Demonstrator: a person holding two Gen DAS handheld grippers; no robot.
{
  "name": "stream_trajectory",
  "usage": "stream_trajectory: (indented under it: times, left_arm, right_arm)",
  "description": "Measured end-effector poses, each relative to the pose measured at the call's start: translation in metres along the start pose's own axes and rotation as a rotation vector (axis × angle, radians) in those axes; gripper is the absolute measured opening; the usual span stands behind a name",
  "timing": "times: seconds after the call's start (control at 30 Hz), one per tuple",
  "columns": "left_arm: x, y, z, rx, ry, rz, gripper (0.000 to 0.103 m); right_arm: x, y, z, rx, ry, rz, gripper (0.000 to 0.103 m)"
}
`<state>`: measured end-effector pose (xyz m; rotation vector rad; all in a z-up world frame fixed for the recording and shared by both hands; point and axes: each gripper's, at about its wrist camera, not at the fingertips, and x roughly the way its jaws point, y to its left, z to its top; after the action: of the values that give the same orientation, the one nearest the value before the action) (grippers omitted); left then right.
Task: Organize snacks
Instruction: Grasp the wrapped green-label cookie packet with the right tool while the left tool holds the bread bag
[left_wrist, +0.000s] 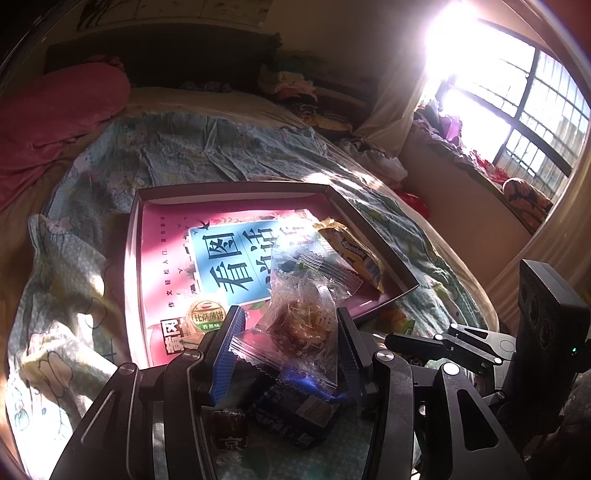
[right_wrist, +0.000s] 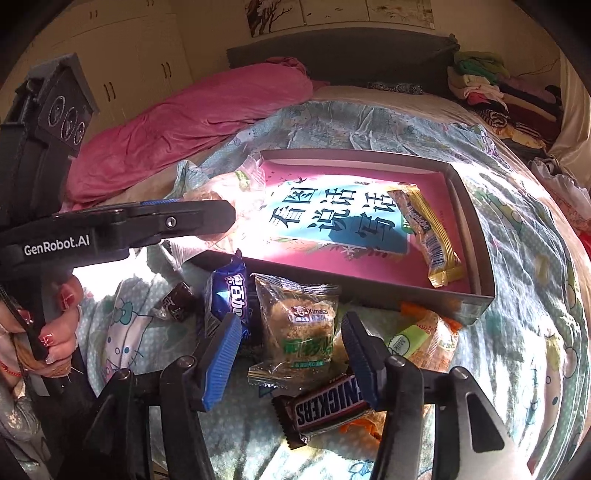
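Note:
My left gripper (left_wrist: 290, 332) is shut on a clear-wrapped round pastry (left_wrist: 301, 326), held over the near corner of a pink-lined box (left_wrist: 229, 188); a second clear wrapper (left_wrist: 314, 266) shows just beyond it, and I cannot tell if that is gripped too. A yellow wafer packet (right_wrist: 428, 236) lies in the box (right_wrist: 476, 236). My right gripper (right_wrist: 291, 354) is open, its fingers either side of a Ximaizi pastry packet (right_wrist: 299, 325) lying on the bed, pads apart from it. A Snickers bar (right_wrist: 321, 410) lies nearer me.
A blue biscuit packet (right_wrist: 231, 291), a small dark candy (right_wrist: 177, 299) and an orange-and-green packet (right_wrist: 424, 339) lie on the patterned quilt by the box's near wall. A hand (right_wrist: 55, 325) holds the left gripper (right_wrist: 225, 214). A pink blanket (right_wrist: 207, 122) lies behind.

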<state>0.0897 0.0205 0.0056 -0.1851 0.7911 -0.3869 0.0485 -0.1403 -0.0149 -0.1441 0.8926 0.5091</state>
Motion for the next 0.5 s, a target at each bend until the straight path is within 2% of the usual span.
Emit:
stream_trajectory:
  times: [0.13,0.33,0.43,0.5]
  left_arm:
    - [0.001,0.0,0.0,0.001,0.001,0.0,0.051]
    - [0.002,-0.001,0.0,0.002,0.002,0.0,0.051]
    - [0.002,0.0,0.0,-0.002,0.001,0.002,0.051]
    - [0.003,0.001,0.0,-0.005,-0.001,0.005,0.051]
  right_arm:
    - [0.01,-0.006,0.002,0.026,0.029,-0.027,0.056]
    - [0.02,-0.013,0.008,0.045,0.036,0.01,0.056]
    - [0.025,-0.008,0.01,0.019,0.042,0.016,0.048]
    - [0.026,-0.006,0.011,0.013,0.038,0.018,0.047]
